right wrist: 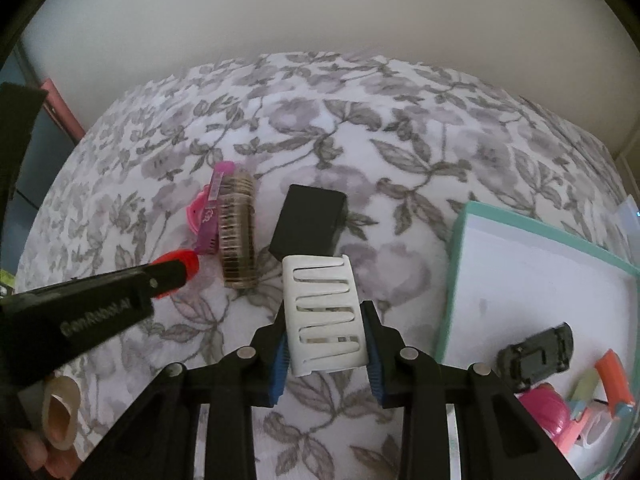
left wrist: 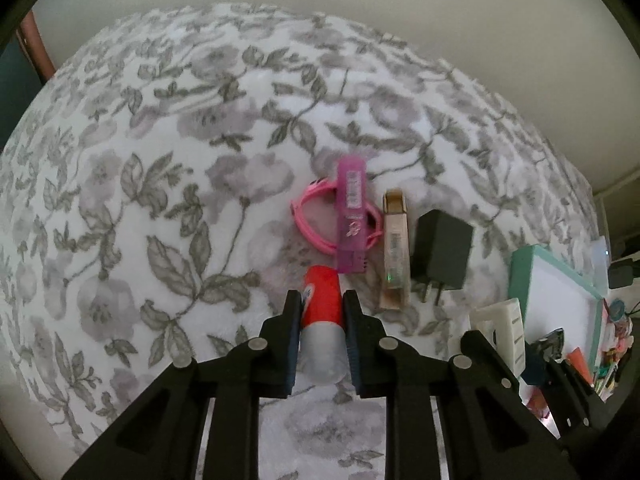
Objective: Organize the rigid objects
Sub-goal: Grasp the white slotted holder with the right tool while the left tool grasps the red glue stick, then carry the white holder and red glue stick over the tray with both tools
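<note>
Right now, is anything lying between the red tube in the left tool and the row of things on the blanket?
Nothing visible: only bare floral blanket separates the red tube, clamped in the left tool, from the purple case ahead.

Your left gripper [left wrist: 321,312] and right gripper [right wrist: 325,332] are matte black, silver rivets at the joints, blue pads [right wrist: 280,364] lining the fingers

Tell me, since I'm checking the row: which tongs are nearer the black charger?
Right. The right tongs, shut on the white slotted piece, have it touching the black charger. The left tongs hold the red tube beyond two other items.
</note>
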